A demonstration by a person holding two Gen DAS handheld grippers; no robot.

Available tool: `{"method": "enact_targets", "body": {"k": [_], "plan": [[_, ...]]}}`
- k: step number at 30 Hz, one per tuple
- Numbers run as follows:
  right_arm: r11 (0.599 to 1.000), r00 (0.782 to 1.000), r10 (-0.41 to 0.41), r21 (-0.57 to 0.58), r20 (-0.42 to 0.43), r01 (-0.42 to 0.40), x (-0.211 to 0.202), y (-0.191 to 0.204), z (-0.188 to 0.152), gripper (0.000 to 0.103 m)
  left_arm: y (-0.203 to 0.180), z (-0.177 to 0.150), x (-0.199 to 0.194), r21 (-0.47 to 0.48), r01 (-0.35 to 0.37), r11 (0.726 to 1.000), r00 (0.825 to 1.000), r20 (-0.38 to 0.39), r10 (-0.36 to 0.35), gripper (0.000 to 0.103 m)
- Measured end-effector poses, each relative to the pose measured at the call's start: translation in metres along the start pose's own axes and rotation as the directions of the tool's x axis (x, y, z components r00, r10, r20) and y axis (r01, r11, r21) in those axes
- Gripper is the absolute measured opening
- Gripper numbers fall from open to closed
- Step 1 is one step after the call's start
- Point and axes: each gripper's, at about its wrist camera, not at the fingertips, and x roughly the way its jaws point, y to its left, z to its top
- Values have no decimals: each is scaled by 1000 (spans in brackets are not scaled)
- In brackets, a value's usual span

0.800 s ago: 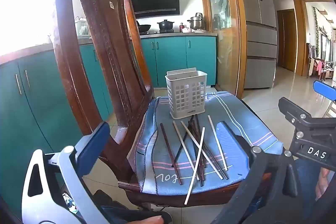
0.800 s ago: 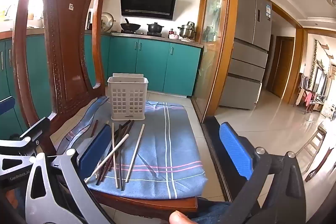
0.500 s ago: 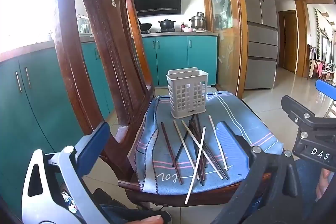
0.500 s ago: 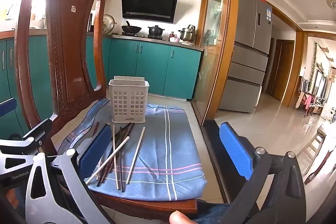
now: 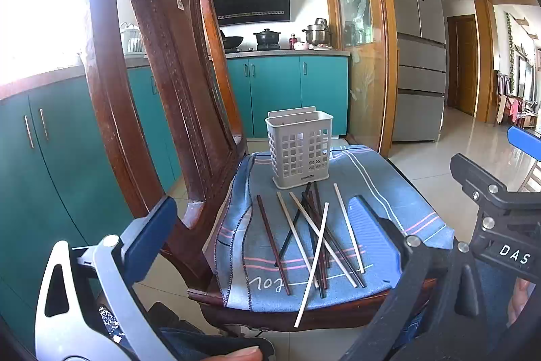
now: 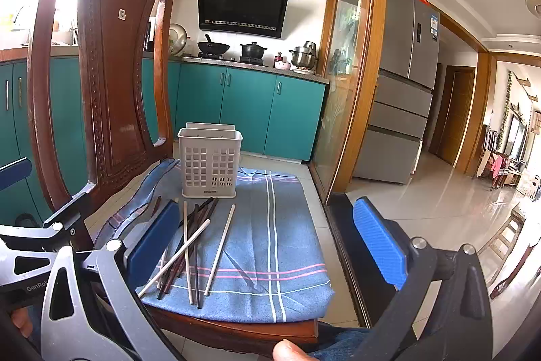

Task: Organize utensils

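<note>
Chopsticks lie in a loose, crossing pile on the blue striped cloth covering the chair seat. Light and dark sticks are mixed. One pale stick overhangs the seat's front edge. One dark stick lies apart on the backrest side. The white perforated holder stands upright toward the seat's rear edge, just behind the pile's far tips; whether they touch is unclear. Your left gripper is spread wide, nothing between its pads, held short of the front edge. Your right gripper is likewise spread wide and empty, above the front edge, pile by its left pad.
</note>
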Motion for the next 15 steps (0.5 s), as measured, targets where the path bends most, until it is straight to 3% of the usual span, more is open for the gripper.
{"method": "enact_targets", "body": {"k": [15], "plan": [[1000,1000,-9,12,22,8,-7,-4,1,100,-1,3,-5,-7,5,1000,1000,10,-5,100]]}}
